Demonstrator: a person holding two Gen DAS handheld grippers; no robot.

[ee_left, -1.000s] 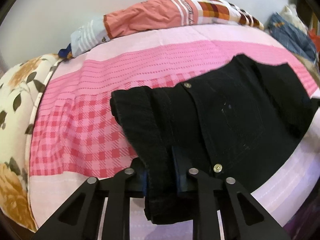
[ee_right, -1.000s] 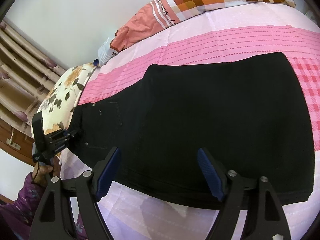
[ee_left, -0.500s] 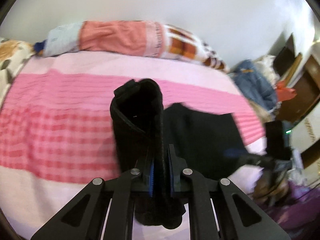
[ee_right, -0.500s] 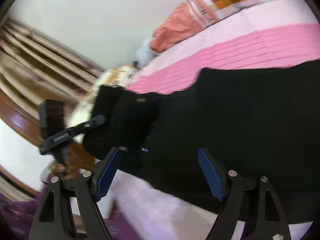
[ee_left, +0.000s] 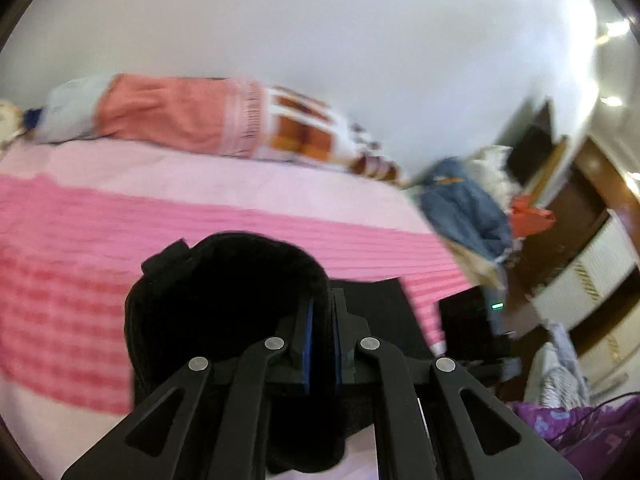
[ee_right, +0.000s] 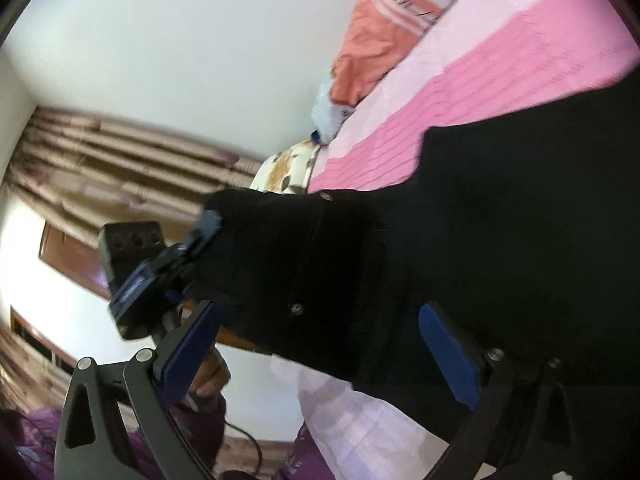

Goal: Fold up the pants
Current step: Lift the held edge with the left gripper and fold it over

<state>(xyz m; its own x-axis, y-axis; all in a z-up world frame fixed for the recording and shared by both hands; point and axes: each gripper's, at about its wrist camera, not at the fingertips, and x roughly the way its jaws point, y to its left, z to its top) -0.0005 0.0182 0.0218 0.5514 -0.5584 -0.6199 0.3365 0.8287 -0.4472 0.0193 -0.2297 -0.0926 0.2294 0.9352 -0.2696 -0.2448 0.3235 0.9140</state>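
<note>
The black pants (ee_right: 500, 216) lie on the pink bed. My left gripper (ee_left: 322, 344) is shut on the waistband end of the pants (ee_left: 224, 304) and holds it lifted off the bed; the cloth bunches over the fingers. In the right wrist view the left gripper (ee_right: 200, 240) shows at the left, pinching the raised waist end. My right gripper (ee_right: 320, 344) is open and empty, its blue pads either side of the near edge of the pants, just above the cloth.
The pink checked bedsheet (ee_left: 120, 216) covers the bed. A rolled orange and plaid blanket (ee_left: 192, 116) lies along the far wall. A pile of blue clothes (ee_left: 460, 208) sits at the right. Curtains (ee_right: 120, 160) and a floral pillow (ee_right: 288, 168) are at the left.
My left gripper has lifted the waistband end off the bed and swung it to the right. The right gripper has stayed open at the near edge while its view tilted.
</note>
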